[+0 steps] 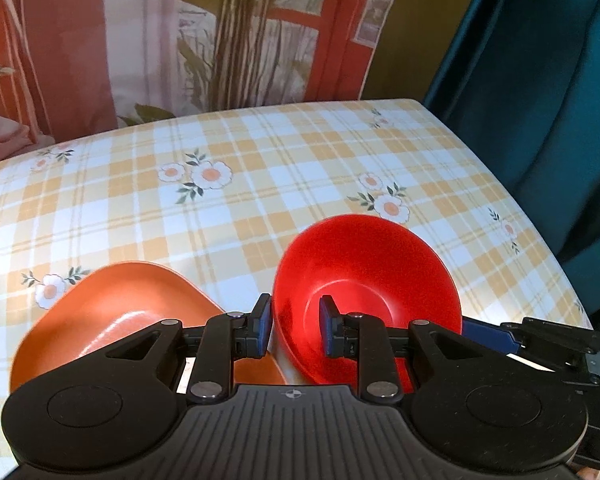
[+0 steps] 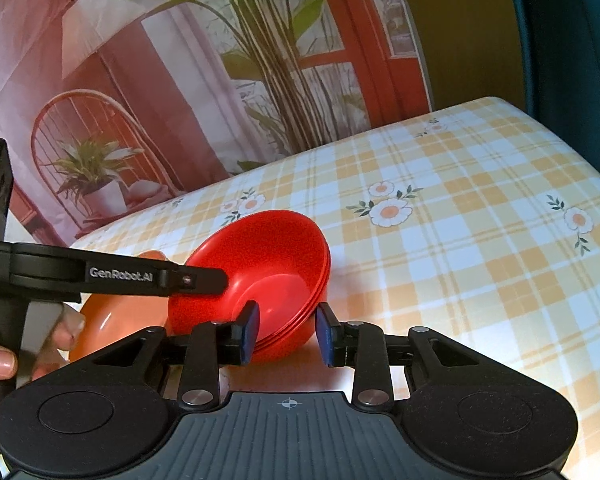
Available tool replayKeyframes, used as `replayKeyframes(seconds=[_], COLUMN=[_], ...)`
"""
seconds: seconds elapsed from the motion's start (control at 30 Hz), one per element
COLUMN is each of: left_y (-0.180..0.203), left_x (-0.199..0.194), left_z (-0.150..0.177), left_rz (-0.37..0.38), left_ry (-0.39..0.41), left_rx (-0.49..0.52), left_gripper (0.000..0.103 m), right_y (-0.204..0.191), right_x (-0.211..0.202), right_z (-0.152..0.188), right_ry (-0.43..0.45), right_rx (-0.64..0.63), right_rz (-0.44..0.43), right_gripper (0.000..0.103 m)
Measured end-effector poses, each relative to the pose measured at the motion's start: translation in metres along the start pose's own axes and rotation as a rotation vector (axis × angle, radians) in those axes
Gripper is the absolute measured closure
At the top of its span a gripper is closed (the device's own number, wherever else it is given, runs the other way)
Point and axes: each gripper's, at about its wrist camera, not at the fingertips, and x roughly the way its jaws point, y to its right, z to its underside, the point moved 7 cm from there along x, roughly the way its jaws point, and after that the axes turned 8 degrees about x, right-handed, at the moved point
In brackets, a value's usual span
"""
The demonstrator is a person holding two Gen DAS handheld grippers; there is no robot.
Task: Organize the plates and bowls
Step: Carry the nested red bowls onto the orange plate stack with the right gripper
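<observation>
A stack of red bowls (image 1: 368,280) (image 2: 268,264) is tilted on the checked tablecloth. My left gripper (image 1: 295,330) straddles its left rim, one finger outside and one inside, jaws partly closed; whether the pads press the rim I cannot tell. It also shows in the right wrist view (image 2: 196,280) reaching onto that rim. My right gripper (image 2: 286,334) straddles the stack's right rim, with a gap at its right finger. An orange plate (image 1: 112,312) (image 2: 116,320) lies left of the bowls.
The table (image 1: 260,184) (image 2: 460,220) carries a yellow checked cloth with flowers. A printed backdrop stands behind it. A teal curtain (image 1: 540,100) hangs past the table's right edge.
</observation>
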Motion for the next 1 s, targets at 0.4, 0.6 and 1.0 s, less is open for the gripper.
replayKeyframes(seconds=[0.4, 0.6, 1.0], left_y=[0.007, 0.011, -0.014], left_x=[-0.007, -0.025, -0.084], left_z=[-0.002, -0.009, -0.005], left_rz=[0.002, 0.009, -0.026], left_ry=[0.022, 0.059, 0.144], left_rx=[0.021, 0.017, -0.025], left_gripper=[0.075, 0.075, 0.075], right_y=[0.002, -0.006, -0.063], right_x=[-0.005, -0.017, -0.022], right_z=[-0.001, -0.013, -0.024], right_ry=[0.017, 0.043, 0.043], right_rx=[0.019, 0.002, -0.084], right_rz=[0.005, 0.006, -0.049], right_gripper=[0.074, 0.074, 0.074])
